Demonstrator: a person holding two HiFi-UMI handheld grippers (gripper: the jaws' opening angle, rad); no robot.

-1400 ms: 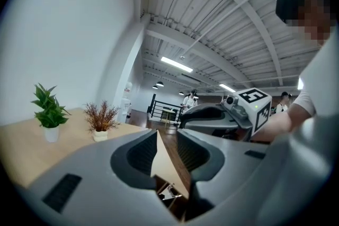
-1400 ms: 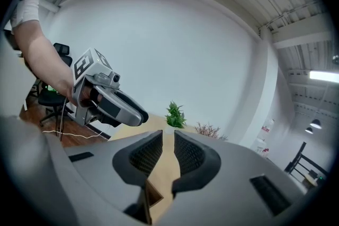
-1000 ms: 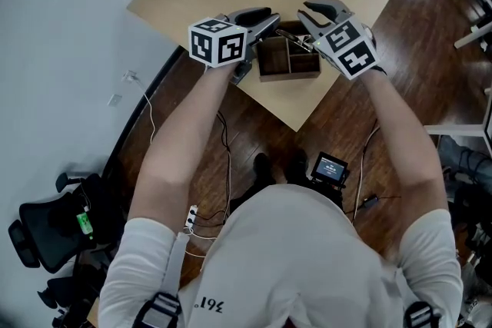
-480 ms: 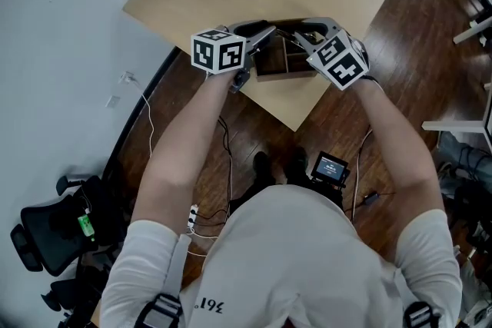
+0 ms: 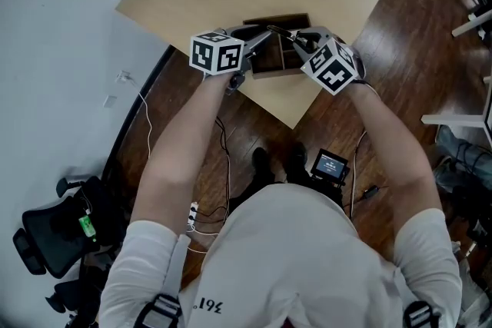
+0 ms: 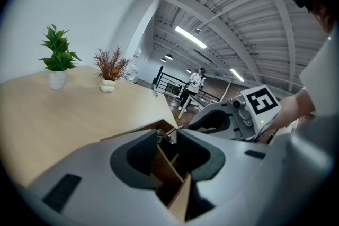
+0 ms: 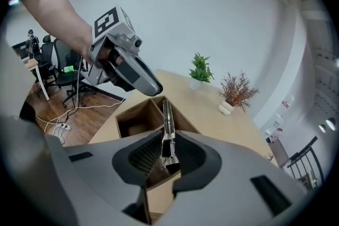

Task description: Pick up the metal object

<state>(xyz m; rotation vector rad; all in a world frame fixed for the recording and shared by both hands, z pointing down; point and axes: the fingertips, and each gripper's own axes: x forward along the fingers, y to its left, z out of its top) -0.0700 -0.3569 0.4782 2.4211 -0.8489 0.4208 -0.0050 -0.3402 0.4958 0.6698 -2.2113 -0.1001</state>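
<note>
Both left gripper (image 6: 167, 135) and right gripper (image 7: 168, 141) pinch the metal object (image 7: 167, 114)

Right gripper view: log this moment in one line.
right gripper: fingers shut on metal object | object over wooden box | left gripper: fingers together at object's far end

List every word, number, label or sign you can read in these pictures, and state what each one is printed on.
"761" - on the person's white shirt, as the head view shows it; possibly upside down.
Screen of the small device on the floor: too small to read.
Green tag on the office chair: too small to read.
Cubes on the left gripper and right gripper: square markers only, no letters.
</note>
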